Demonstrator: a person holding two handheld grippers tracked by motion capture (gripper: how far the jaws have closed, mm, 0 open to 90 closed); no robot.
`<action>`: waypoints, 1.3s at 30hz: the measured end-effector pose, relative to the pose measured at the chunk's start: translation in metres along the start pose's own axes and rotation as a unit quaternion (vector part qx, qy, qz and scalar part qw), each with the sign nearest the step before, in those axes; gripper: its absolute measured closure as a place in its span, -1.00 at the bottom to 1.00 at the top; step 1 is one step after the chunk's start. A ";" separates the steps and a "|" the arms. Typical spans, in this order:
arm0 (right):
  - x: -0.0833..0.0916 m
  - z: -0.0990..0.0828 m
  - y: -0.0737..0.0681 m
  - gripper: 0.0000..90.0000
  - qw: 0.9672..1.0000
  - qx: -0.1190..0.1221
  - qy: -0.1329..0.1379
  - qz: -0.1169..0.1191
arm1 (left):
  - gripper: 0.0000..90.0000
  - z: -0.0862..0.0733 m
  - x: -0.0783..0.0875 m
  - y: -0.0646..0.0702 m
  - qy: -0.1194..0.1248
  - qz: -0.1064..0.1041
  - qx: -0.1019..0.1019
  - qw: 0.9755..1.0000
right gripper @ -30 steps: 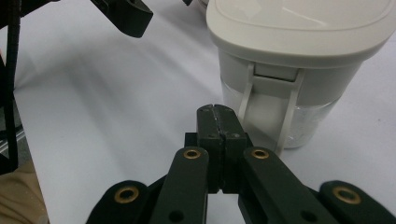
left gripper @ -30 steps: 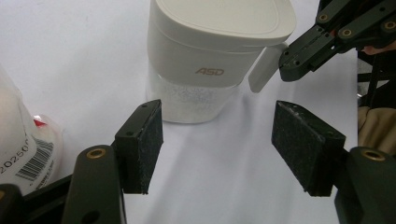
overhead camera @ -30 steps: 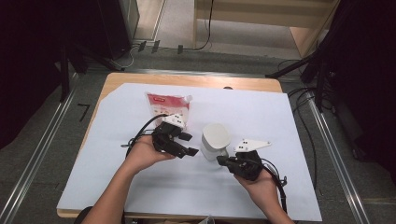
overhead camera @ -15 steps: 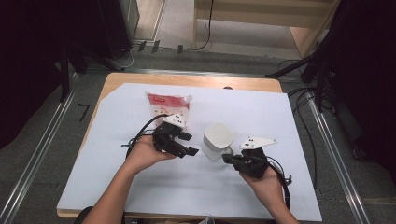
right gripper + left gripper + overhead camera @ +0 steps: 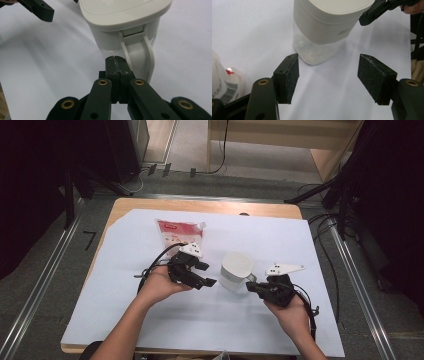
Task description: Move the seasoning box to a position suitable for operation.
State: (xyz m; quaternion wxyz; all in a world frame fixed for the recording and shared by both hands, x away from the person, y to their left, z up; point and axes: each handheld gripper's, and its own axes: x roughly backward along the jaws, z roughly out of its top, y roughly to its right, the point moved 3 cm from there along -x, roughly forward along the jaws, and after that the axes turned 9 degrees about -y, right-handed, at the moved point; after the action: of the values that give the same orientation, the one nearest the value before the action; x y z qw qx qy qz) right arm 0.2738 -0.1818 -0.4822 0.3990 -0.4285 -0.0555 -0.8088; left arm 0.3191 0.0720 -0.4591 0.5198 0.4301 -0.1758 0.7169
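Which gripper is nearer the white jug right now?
Right. The right gripper, fingers shut, sits right at the handle of the white jug. The left gripper, fingers open, is short of the jug's other side with a gap.

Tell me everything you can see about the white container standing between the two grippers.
The container stands upright on the white sheet. It has a rounded white lid, a white upper band and a clear lower body, plastic as it looks. A white handle runs down one side. The lid is shut. No jaw touches it.
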 end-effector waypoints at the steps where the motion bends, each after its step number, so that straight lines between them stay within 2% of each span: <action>1: 0.001 0.000 0.002 1.00 1.000 0.000 0.000 -0.001 | -0.20 0.001 -0.002 0.000 -0.001 0.004 0.001 1.000; 5: 0.002 0.000 0.007 1.00 1.000 -0.008 -0.001 -0.001 | -0.08 0.003 -0.009 -0.001 -0.007 0.004 -0.002 1.000; 11: 0.005 -0.001 0.013 1.00 1.000 -0.015 -0.002 -0.005 | 0.21 0.006 -0.012 -0.004 0.000 0.011 0.012 1.000; 17: 0.007 -0.001 0.022 1.00 1.000 -0.026 0.000 -0.012 | 0.78 0.007 -0.013 -0.008 0.004 0.015 0.016 1.000; 21: 0.007 0.000 0.027 1.00 0.999 -0.028 -0.001 -0.015 | 0.90 0.010 -0.017 -0.007 0.001 0.014 0.014 1.000; 27: 0.009 0.001 0.035 1.00 0.999 -0.036 0.000 -0.022 | 0.83 0.011 -0.017 -0.005 -0.005 0.012 0.005 1.000; 30: 0.009 0.002 0.040 1.00 0.999 -0.036 0.000 -0.024 | 0.75 0.011 -0.016 -0.005 0.001 0.007 0.010 1.000; 35: 0.009 0.003 0.046 1.00 0.999 -0.040 0.000 -0.028 | 0.55 0.011 -0.013 -0.004 0.009 -0.001 0.012 1.000; 39: 0.009 0.005 0.052 1.00 0.998 -0.044 0.003 -0.033 | 0.38 0.011 -0.012 -0.004 0.012 0.002 0.009 1.000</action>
State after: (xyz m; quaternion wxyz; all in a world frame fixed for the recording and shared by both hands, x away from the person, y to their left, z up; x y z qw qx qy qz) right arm 0.3105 -0.2204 -0.4855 0.3529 -0.4413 -0.0324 -0.8244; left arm 0.3284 0.0587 -0.4634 0.5164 0.4259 -0.1637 0.7246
